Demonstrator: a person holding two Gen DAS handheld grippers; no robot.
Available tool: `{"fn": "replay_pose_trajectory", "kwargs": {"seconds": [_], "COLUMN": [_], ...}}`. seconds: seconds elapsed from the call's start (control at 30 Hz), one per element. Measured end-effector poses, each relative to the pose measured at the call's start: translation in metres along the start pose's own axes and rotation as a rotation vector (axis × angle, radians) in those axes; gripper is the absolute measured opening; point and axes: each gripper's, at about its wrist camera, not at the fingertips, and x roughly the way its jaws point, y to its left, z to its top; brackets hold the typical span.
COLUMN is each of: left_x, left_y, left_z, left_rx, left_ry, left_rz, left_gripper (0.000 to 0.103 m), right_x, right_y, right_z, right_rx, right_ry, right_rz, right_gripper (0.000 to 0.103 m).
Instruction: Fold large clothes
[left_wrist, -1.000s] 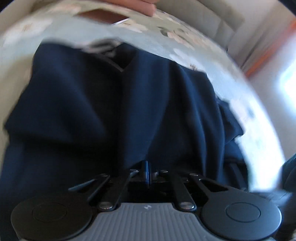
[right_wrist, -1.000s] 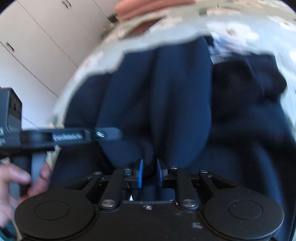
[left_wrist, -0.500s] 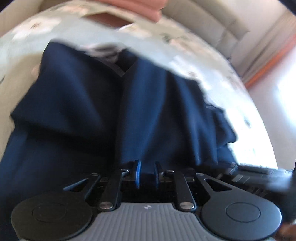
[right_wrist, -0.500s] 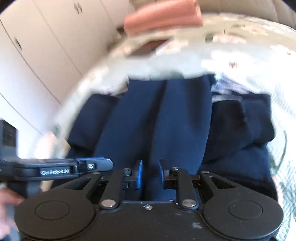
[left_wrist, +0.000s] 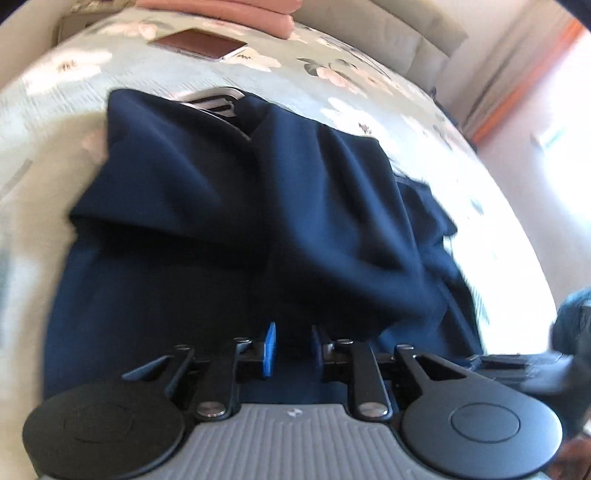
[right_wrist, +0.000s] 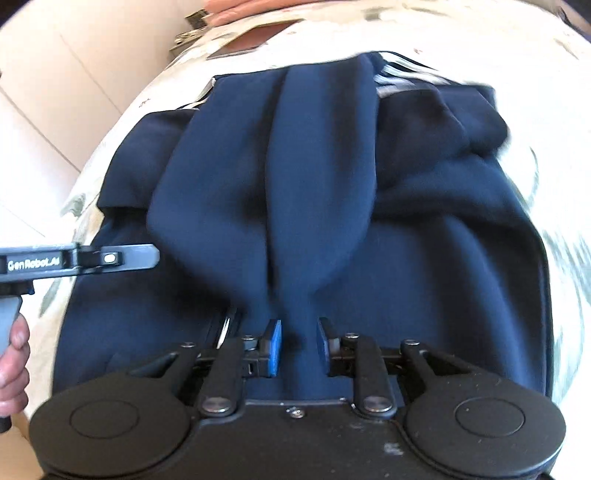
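A navy garment (left_wrist: 229, 206) lies partly folded on a floral bedspread (left_wrist: 369, 77), with a striped lining (left_wrist: 214, 99) showing at its far edge. My left gripper (left_wrist: 293, 347) hovers over the near part of the cloth. Its jaws are opening and nothing is pinched between the blue pads (left_wrist: 270, 349). In the right wrist view a long fold of the navy garment (right_wrist: 295, 184) runs from the far edge down between the pads of my right gripper (right_wrist: 299, 345). Those jaws are opening too, with the fold lying loose between them.
A pink folded cloth (left_wrist: 229, 14) and a flat brown object (left_wrist: 199, 44) lie at the far end of the bed. White cupboard doors (right_wrist: 55, 92) stand to the left. A hand (right_wrist: 13, 354) holds the other gripper's handle at the left edge.
Both pairs of jaws have widened; the left was fully shut a second ago. Both grippers have drawn back and up, so more of the garment and the bed shows.
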Motion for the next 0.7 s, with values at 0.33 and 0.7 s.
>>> {"fn": "replay_pose_trajectory", "kwargs": {"seconds": [0.33, 0.7], "left_x": [-0.106, -0.133], "left_y": [0.062, 0.092], "left_z": [-0.067, -0.152], "left_rx": [-0.067, -0.335], "left_ry": [0.091, 0.210], "left_rz": [0.110, 0.156], "left_gripper": [0.053, 0.054], "right_x": [-0.082, -0.108], "right_y": [-0.019, -0.076], "right_z": [-0.068, -0.145], "right_rx": [0.005, 0.072], "right_ry": [0.021, 0.195], "right_rz": [-0.144, -0.230], "right_gripper": [0.069, 0.069]}}
